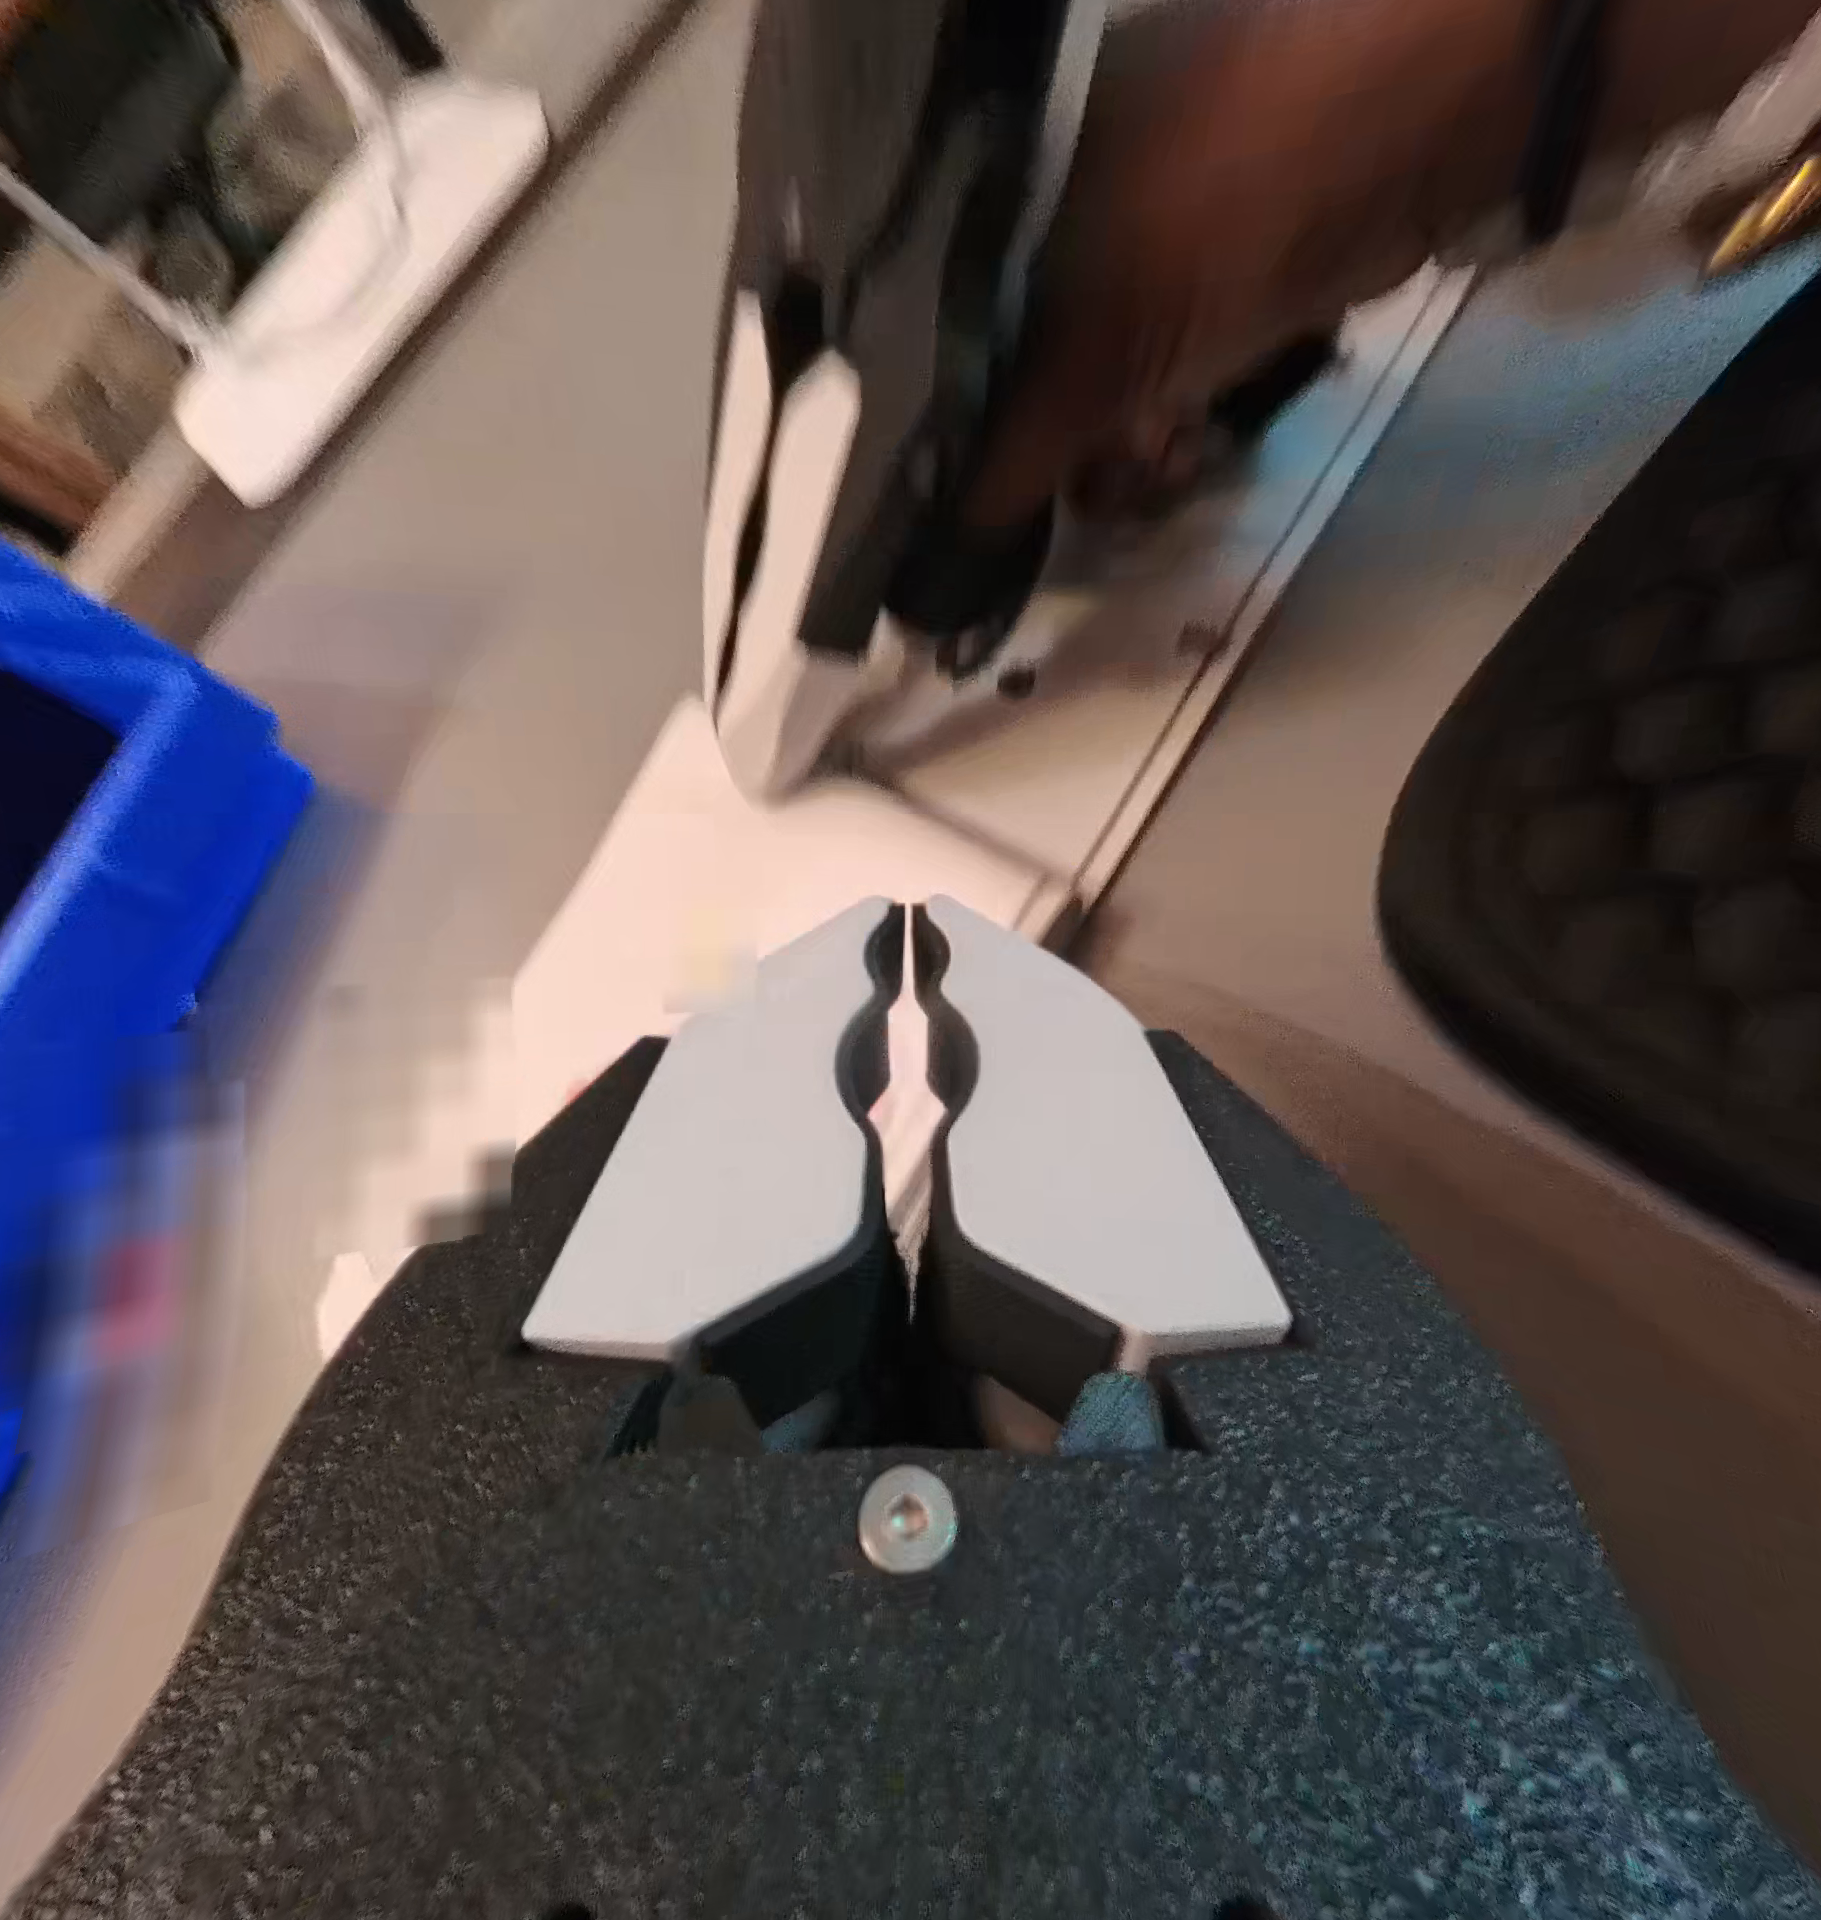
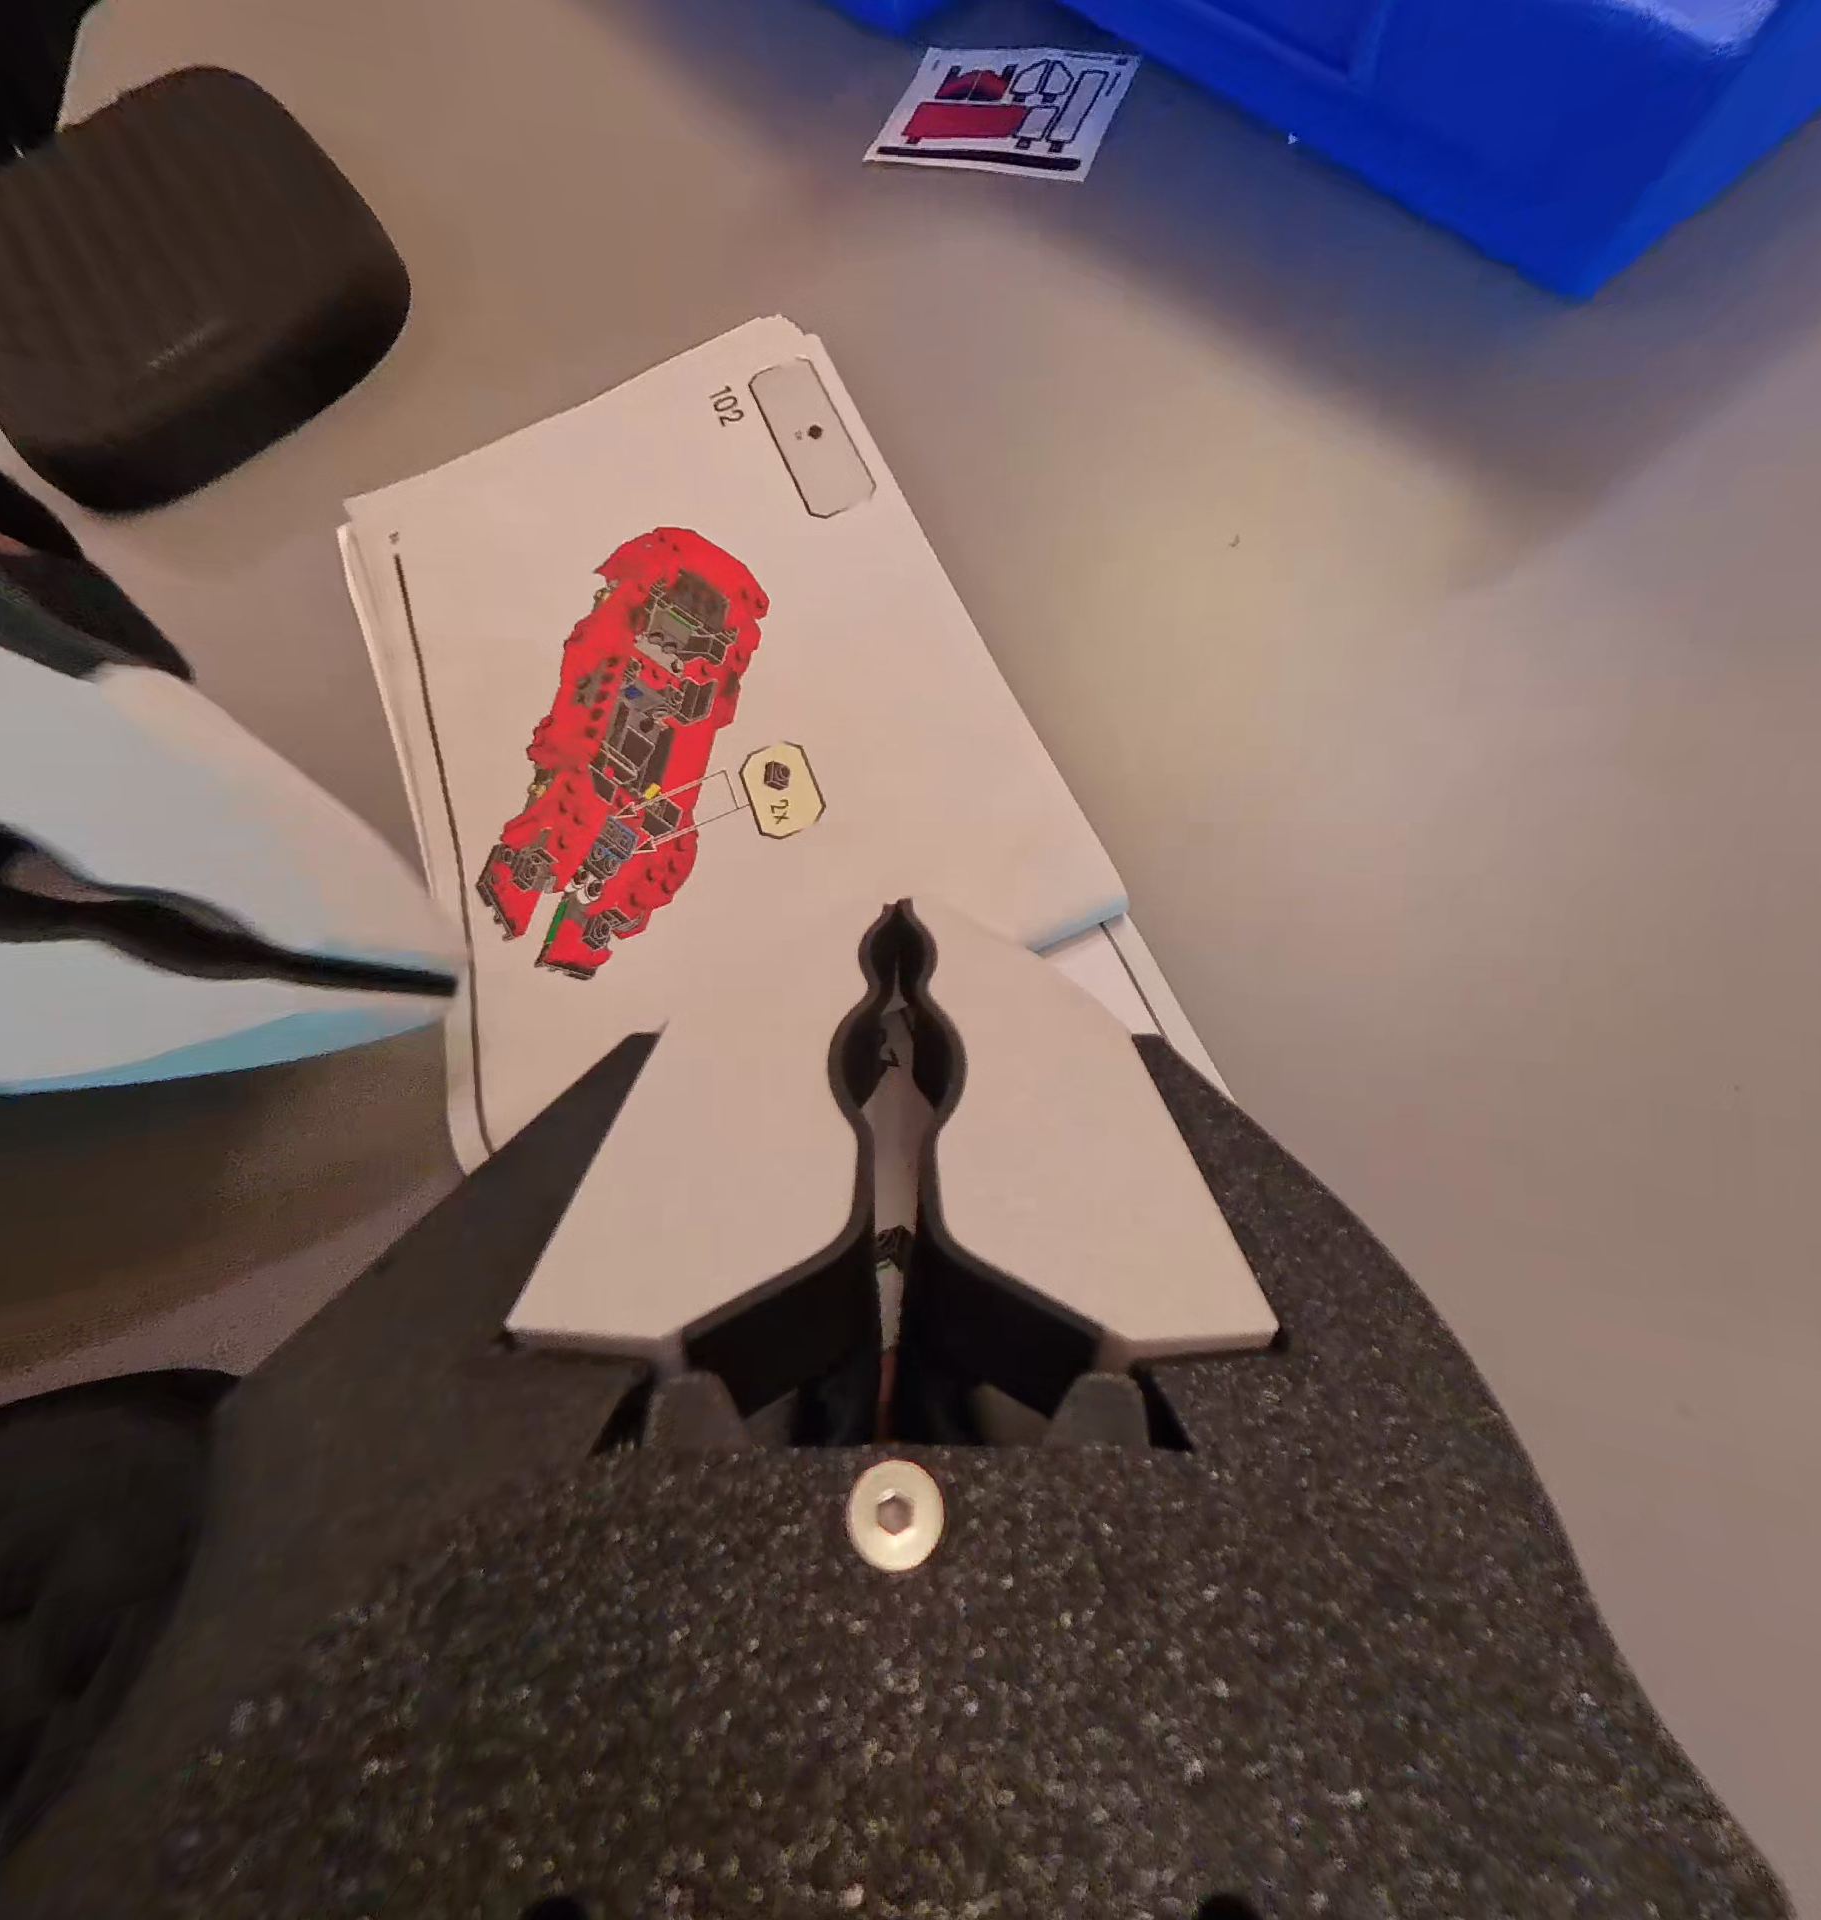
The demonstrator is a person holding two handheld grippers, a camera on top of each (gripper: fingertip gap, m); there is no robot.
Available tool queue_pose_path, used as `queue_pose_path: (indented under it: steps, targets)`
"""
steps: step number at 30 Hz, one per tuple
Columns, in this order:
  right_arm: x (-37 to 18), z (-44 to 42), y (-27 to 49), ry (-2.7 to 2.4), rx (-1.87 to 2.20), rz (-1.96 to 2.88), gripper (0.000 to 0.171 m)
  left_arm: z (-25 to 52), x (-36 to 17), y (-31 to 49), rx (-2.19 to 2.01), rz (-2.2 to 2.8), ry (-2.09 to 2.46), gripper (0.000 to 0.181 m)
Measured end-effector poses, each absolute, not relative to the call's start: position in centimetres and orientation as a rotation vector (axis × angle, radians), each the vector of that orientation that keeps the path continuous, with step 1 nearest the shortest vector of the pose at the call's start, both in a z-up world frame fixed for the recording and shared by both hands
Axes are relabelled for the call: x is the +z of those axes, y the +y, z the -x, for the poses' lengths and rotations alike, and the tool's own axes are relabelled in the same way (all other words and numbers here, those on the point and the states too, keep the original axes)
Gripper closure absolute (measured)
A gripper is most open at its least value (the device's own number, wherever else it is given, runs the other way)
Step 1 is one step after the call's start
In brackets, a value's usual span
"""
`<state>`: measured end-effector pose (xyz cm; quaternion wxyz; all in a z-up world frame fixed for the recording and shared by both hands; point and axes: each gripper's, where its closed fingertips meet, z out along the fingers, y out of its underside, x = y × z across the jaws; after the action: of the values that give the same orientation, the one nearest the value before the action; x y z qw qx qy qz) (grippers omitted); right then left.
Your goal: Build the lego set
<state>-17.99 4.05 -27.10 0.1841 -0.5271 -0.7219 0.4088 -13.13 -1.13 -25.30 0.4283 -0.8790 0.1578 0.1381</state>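
Note:
The open instruction booklet lies on the table, its page showing a red car. My right gripper is shut, with its tips over the page's lower edge and nothing visible between them. My left gripper is shut with only a hairline gap at the tips. The left wrist view is blurred. In the right wrist view the left gripper reaches in from the left, its tips at the booklet's left edge. In the left wrist view the booklet is a pale blur under the tips. No loose bricks are in view.
A blue bin stands at the far right; it also shows at the left of the left wrist view. A small sticker sheet lies beside it. A black padded armrest is at the table's left; in the left wrist view it is on the right.

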Motion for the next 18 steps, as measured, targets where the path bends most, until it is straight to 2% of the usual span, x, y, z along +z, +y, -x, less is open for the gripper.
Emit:
queue_pose_path:
  steps: [3,7,11,16,18]
  targets:
    - [-27.1,18.0,3.8,-2.050,1.155,1.475,0.171,11.4,-23.4,1.5,0.300,2.070,0.497,0.180]
    - [-27.0,17.9,3.9,-2.052,1.202,1.493,0.171,11.6,-28.3,2.4,0.236,2.328,0.571,0.181]
    - [-26.0,16.3,3.1,-2.042,1.536,1.622,0.171,11.2,-28.2,2.3,0.129,2.333,0.494,0.181]
    - [-27.2,15.4,2.4,-2.132,1.474,1.695,0.171,11.2,-28.2,2.3,0.034,2.335,0.474,0.181]
    - [-27.3,15.4,2.4,-2.115,1.494,1.742,0.171,11.4,-28.1,2.2,0.123,2.357,0.590,0.181]
